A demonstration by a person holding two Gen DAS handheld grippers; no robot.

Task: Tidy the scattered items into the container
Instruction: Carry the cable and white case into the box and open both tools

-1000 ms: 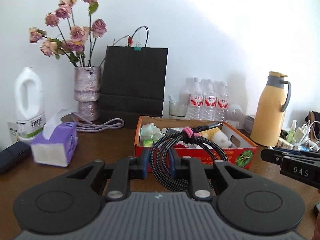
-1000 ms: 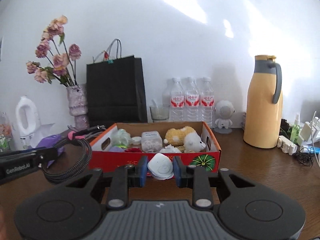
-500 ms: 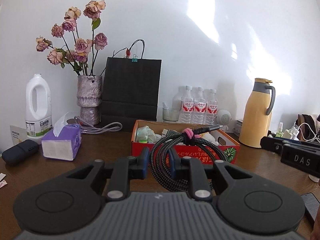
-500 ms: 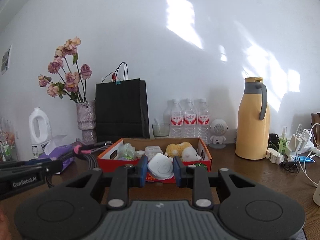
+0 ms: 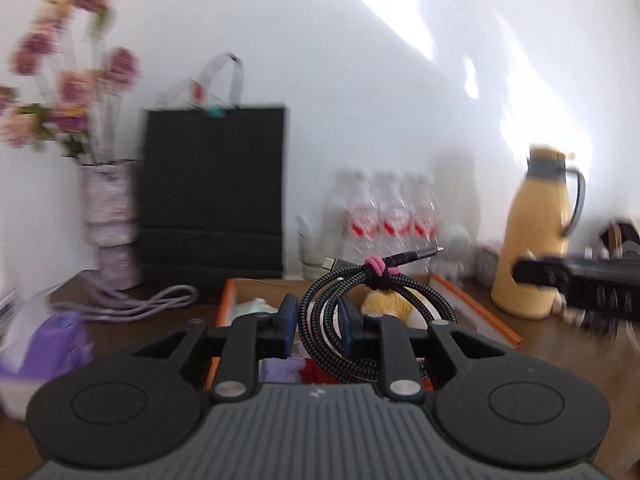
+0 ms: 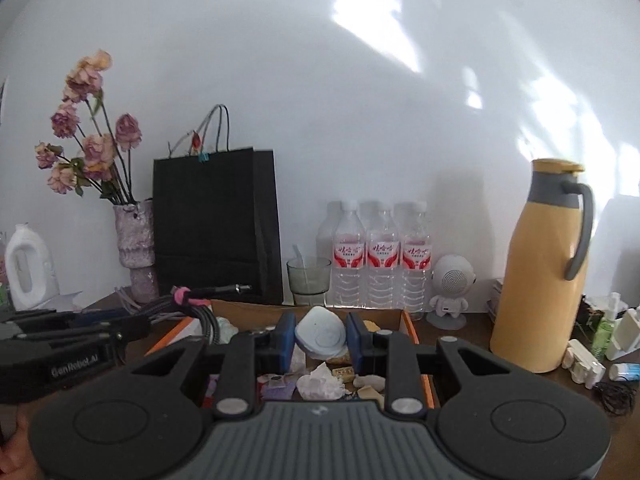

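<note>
The left gripper (image 5: pixel 316 330) is clamping a coiled black braided cable (image 5: pixel 352 320) between its blue pads, holding it over the near end of the orange cardboard box (image 5: pixel 476 312). The right gripper (image 6: pixel 320 336) is squeezing a white face mask (image 6: pixel 322 332) above the same box, where tissue and small bits are lying. Beyond are standing a black paper bag (image 6: pixel 216 224), water bottles (image 6: pixel 382 256) and a yellow thermos (image 6: pixel 540 272).

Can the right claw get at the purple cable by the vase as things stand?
Probably not. The right claw is shut on a white mask, and the purple cable lies far left beyond the orange box, with the left claw between.
</note>
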